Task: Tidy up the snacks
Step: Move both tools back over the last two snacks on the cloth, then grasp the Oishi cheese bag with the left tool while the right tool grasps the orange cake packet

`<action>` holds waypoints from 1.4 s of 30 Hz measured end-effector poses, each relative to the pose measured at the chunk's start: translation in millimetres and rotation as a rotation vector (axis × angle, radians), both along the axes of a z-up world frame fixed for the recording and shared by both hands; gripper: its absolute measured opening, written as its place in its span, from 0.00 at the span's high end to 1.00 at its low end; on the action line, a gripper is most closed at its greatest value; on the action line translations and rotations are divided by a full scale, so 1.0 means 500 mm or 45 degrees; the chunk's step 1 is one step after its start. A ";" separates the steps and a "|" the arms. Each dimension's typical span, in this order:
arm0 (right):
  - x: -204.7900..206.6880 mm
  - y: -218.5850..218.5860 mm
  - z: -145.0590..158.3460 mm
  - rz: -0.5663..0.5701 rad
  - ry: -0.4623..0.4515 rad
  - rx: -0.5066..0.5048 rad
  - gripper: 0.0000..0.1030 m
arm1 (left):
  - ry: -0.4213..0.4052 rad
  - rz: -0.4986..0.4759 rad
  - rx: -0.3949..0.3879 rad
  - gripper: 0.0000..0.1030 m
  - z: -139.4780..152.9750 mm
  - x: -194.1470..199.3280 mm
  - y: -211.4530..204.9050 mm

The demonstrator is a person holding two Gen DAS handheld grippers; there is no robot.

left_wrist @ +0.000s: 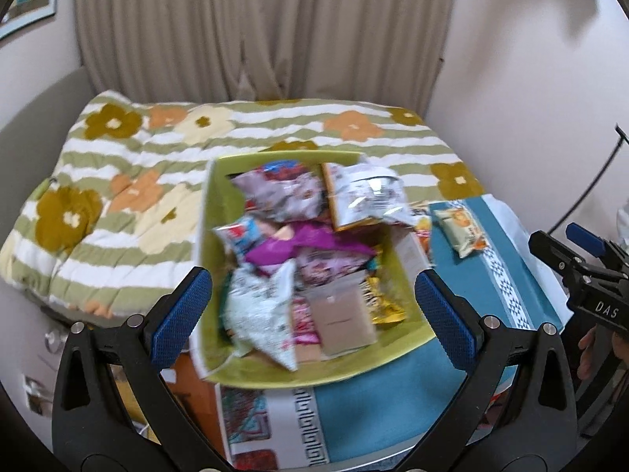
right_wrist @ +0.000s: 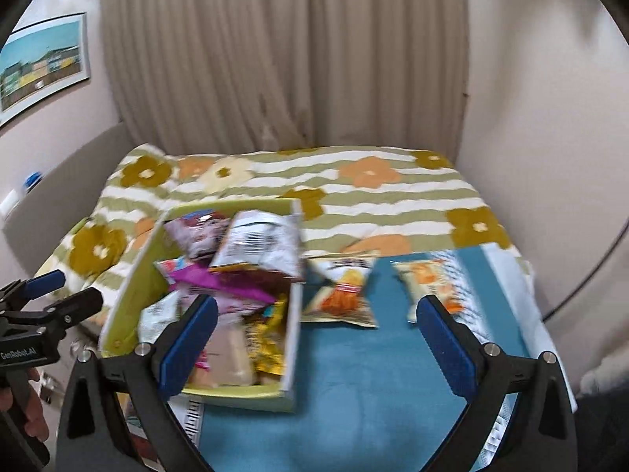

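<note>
Left wrist view: left tongs [left_wrist: 312,316] spread wide, nothing between them, hovering over the near half of the lime-green rectangular plastic bin [left_wrist: 401,348]. The bin is heaped with crinkly snack packets: pale speckled bag [left_wrist: 261,314] near-left, purple wrapper [left_wrist: 304,244] mid, beige flat box [left_wrist: 344,320] near-right, clear silver-white pouch [left_wrist: 367,192] sticking over the far-right rim. The bin's long axis runs near-to-far, slightly turned. It sits on the teal cloth-covered worktop [left_wrist: 377,405], far end against the green-striped flowered quilt [left_wrist: 129,165] on the bed. One cream-and-orange snack packet [left_wrist: 462,230] lies loose on the teal cloth to the right of the bin, well apart from these tongs. The right tongs [left_wrist: 578,251] poke in at the right edge; cannot tell their spread from here. Motion blur hides all labels.

Right wrist view: right tongs [right_wrist: 318,340] also spread, empty, over bare teal cloth just right of the bin's right wall [right_wrist: 295,338]. Two loose packets lie ahead: the orange-and-white chip bag [right_wrist: 344,295] far-centre, just beside the bin, long axis near-to-far; the cream-and-orange packet further right, partly covered by the right finger [right_wrist: 446,348]. The right hand is clearly the nearer one for both, probably the chip bag first. Left tongs at the left edge, apparently parted. Bin contents blurred; lower layers hidden.
</note>
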State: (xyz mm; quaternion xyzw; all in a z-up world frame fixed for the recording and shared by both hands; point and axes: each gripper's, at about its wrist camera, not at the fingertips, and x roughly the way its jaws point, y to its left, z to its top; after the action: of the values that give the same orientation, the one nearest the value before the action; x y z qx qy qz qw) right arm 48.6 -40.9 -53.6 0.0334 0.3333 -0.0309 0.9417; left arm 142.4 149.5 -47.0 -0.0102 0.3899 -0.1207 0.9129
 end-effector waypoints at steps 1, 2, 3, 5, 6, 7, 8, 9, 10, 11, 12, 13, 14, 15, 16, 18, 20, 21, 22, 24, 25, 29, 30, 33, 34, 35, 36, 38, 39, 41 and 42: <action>-0.005 -0.020 0.001 -0.029 0.001 -0.002 0.02 | 0.000 -0.008 0.004 0.01 -0.001 0.004 -0.015; -0.007 -0.033 0.002 -0.044 0.002 -0.006 0.02 | 0.005 -0.023 0.003 0.01 -0.003 0.011 -0.035; -0.009 -0.046 0.001 -0.056 0.005 -0.011 0.02 | 0.011 -0.038 -0.004 0.01 -0.004 0.017 -0.058; -0.008 -0.083 0.000 -0.084 0.013 -0.023 0.02 | 0.003 -0.054 -0.009 0.01 -0.004 0.023 -0.097; -0.005 -0.098 0.000 -0.088 0.017 -0.021 0.02 | -0.004 -0.060 -0.005 0.01 -0.005 0.024 -0.116; -0.001 -0.117 -0.001 -0.085 0.025 -0.017 0.02 | -0.016 -0.063 0.007 0.01 -0.007 0.028 -0.148; 0.008 -0.141 -0.004 -0.084 0.033 -0.026 0.02 | -0.020 -0.062 0.014 0.01 -0.009 0.030 -0.165; 0.009 -0.152 -0.006 -0.085 0.032 -0.039 0.02 | -0.023 -0.057 0.029 0.01 -0.013 0.034 -0.197; 0.017 -0.175 -0.009 -0.087 0.021 -0.060 0.02 | -0.022 -0.053 0.036 0.01 -0.015 0.038 -0.217; 0.022 -0.190 -0.011 -0.076 0.023 -0.059 0.02 | -0.028 -0.048 0.047 0.01 -0.020 0.040 -0.245; 0.025 -0.202 -0.014 -0.065 0.027 -0.051 0.02 | -0.033 -0.045 0.057 0.01 -0.024 0.043 -0.267; 0.036 -0.227 -0.019 -0.041 0.033 -0.031 0.02 | -0.030 -0.041 0.068 0.01 -0.030 0.048 -0.291; 0.043 -0.240 -0.024 -0.028 0.043 -0.025 0.02 | -0.018 -0.033 0.078 0.01 -0.038 0.056 -0.318; 0.052 -0.253 -0.029 -0.015 0.058 -0.025 0.02 | -0.007 -0.025 0.084 0.01 -0.045 0.064 -0.338; 0.069 -0.273 -0.040 0.013 0.092 -0.029 0.02 | 0.007 -0.014 0.087 0.01 -0.055 0.074 -0.359; 0.095 -0.300 -0.062 0.059 0.139 -0.033 0.02 | 0.040 0.016 0.089 0.01 -0.080 0.100 -0.405; 0.119 -0.327 -0.086 0.100 0.177 -0.030 0.02 | 0.070 0.037 0.102 0.01 -0.104 0.122 -0.436; 0.129 -0.337 -0.095 0.113 0.186 -0.027 0.02 | 0.081 0.050 0.114 0.01 -0.116 0.134 -0.451; 0.142 -0.348 -0.106 0.129 0.197 -0.021 0.02 | 0.091 0.067 0.127 0.02 -0.129 0.147 -0.467; 0.170 -0.374 -0.135 0.150 0.232 -0.013 0.02 | 0.111 0.104 0.156 0.02 -0.156 0.175 -0.493; 0.184 -0.388 -0.152 0.166 0.253 0.004 0.02 | 0.126 0.122 0.172 0.02 -0.171 0.190 -0.505; 0.240 -0.427 -0.228 0.228 0.335 0.072 0.02 | 0.181 0.162 0.237 0.10 -0.231 0.240 -0.538; 0.248 -0.431 -0.238 0.233 0.346 0.083 0.02 | 0.201 0.168 0.254 0.10 -0.248 0.252 -0.545; 0.276 -0.446 -0.277 0.251 0.389 0.142 0.02 | 0.248 0.184 0.302 0.13 -0.289 0.283 -0.558; 0.285 -0.446 -0.287 0.260 0.399 0.149 0.02 | 0.259 0.187 0.311 0.15 -0.298 0.288 -0.559; 0.291 -0.446 -0.295 0.271 0.407 0.155 0.02 | 0.273 0.192 0.327 0.16 -0.309 0.296 -0.562; 0.296 -0.446 -0.301 0.282 0.413 0.161 0.02 | 0.267 0.191 0.358 0.17 -0.314 0.300 -0.566; 0.305 -0.441 -0.312 0.308 0.416 0.186 0.02 | 0.278 0.177 0.380 0.18 -0.329 0.308 -0.575; 0.310 -0.441 -0.315 0.313 0.418 0.199 0.02 | 0.285 0.173 0.383 0.18 -0.334 0.312 -0.577; 0.325 -0.437 -0.326 0.329 0.437 0.219 0.02 | 0.303 0.178 0.408 0.21 -0.349 0.319 -0.579; 0.333 -0.435 -0.333 0.337 0.450 0.216 0.02 | 0.314 0.181 0.409 0.21 -0.356 0.324 -0.578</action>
State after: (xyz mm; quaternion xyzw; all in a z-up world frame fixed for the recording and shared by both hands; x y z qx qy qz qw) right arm 214.9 -258.6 -220.0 0.0625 0.4959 0.1155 0.8584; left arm 304.3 -139.3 -225.3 0.0934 0.5112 0.0098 0.8543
